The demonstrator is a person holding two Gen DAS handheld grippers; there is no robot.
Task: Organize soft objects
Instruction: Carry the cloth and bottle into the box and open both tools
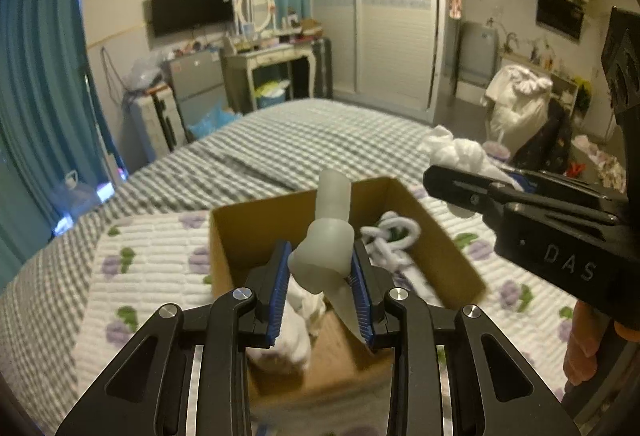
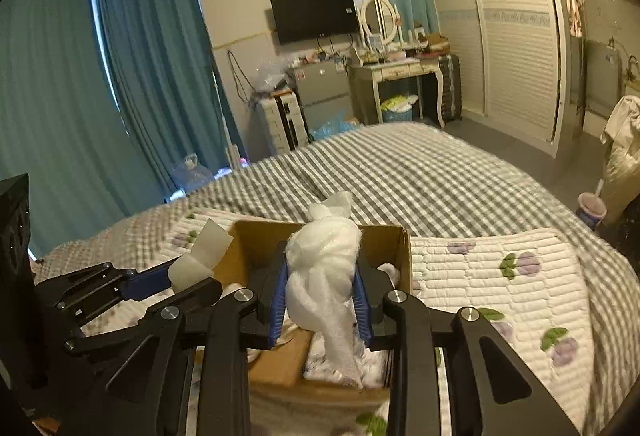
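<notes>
My left gripper [image 1: 320, 276] is shut on a translucent white foam sheet [image 1: 326, 236], rolled and crumpled, held above an open cardboard box [image 1: 224, 236]. A white knotted cord [image 1: 390, 236] and white cloth [image 1: 300, 316] lie inside the box. My right gripper [image 2: 320, 292] is shut on a wad of white cotton stuffing [image 2: 324, 260], held over the same box [image 2: 404, 256]. The left gripper with its foam [image 2: 200, 256] shows at the left in the right wrist view. The right gripper with its cotton [image 1: 456, 152] shows at the right in the left wrist view.
The box sits on a white quilt with purple flowers [image 2: 500, 276] spread over a grey checked bed [image 1: 320, 140]. Beyond are teal curtains [image 2: 160, 56], a dresser with mirror [image 1: 264, 56], a wardrobe [image 1: 384, 16] and a chair piled with clothes [image 1: 520, 104].
</notes>
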